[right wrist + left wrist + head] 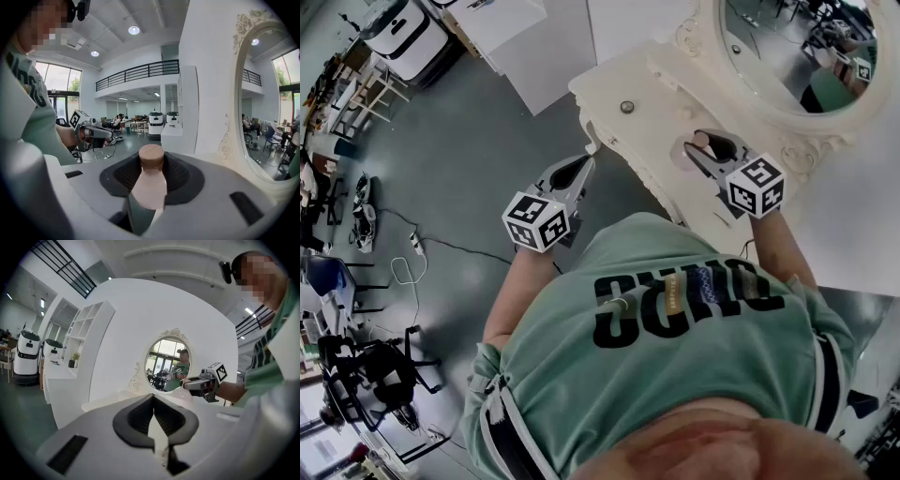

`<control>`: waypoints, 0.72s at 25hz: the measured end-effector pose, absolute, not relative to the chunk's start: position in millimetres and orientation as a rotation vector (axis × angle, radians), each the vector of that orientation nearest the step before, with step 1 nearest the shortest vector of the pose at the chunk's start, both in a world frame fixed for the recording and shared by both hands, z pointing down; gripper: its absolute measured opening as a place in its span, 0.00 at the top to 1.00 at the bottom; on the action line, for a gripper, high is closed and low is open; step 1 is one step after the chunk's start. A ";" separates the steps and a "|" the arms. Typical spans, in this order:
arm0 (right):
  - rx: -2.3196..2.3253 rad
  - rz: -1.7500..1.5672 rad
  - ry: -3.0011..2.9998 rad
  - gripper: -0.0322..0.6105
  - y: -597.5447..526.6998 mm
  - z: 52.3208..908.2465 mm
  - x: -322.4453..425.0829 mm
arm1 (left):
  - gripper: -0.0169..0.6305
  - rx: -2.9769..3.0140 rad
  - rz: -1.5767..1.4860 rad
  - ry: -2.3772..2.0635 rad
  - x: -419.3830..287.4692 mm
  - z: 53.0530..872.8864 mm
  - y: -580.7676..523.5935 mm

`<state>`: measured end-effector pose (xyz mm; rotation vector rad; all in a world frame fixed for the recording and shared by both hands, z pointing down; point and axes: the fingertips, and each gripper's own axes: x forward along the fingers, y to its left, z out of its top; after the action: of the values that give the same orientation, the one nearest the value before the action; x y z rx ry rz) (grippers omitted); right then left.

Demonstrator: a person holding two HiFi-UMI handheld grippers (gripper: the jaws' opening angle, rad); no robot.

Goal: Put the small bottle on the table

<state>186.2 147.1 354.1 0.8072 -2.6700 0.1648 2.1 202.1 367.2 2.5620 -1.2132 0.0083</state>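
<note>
A small pale bottle (149, 185) with a tan wooden cap (152, 156) sits between the jaws of my right gripper (151, 164), which is shut on its body. In the head view that gripper (705, 150) hangs over the white dressing table (619, 80), with the cap (701, 141) just showing at its tips. My left gripper (584, 161) is held off the table's front left edge, above the floor. Its pads meet at the tips (153, 398) with nothing between them. The left gripper view shows the right gripper (191, 384) in front of the mirror.
An oval mirror (787, 56) in an ornate white frame stands at the table's back. A round knob (626, 107) lies on the tabletop. White machines (408, 37) stand far left, a cable and power strip (412, 246) lie on the grey floor, and a white shelf unit (79, 348) stands beside the table.
</note>
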 end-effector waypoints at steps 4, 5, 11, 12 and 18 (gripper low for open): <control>0.805 0.159 -2.667 0.75 151.2 354.7 180.2 | 0.96 2.564 0.010 -1.211 -3.6 367.3 206.3; 0.805 0.159 -2.666 0.75 151.6 355.0 179.6 | 0.96 2.564 0.011 -1.211 -4.2 367.3 206.6; 0.801 0.157 -2.670 0.75 152.5 354.2 181.8 | 0.96 2.567 0.016 -1.211 -1.4 366.0 207.3; 0.801 0.158 -2.670 0.75 152.4 354.2 182.1 | 0.96 2.567 0.017 -1.210 -1.0 366.2 207.3; 0.830 0.220 -2.690 0.74 147.5 349.7 192.1 | 0.96 2.567 0.034 -1.209 7.3 363.3 207.1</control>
<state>192.1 147.5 349.7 0.8301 -2.6900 0.2196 7.3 207.1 363.3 2.5666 -1.2094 0.0338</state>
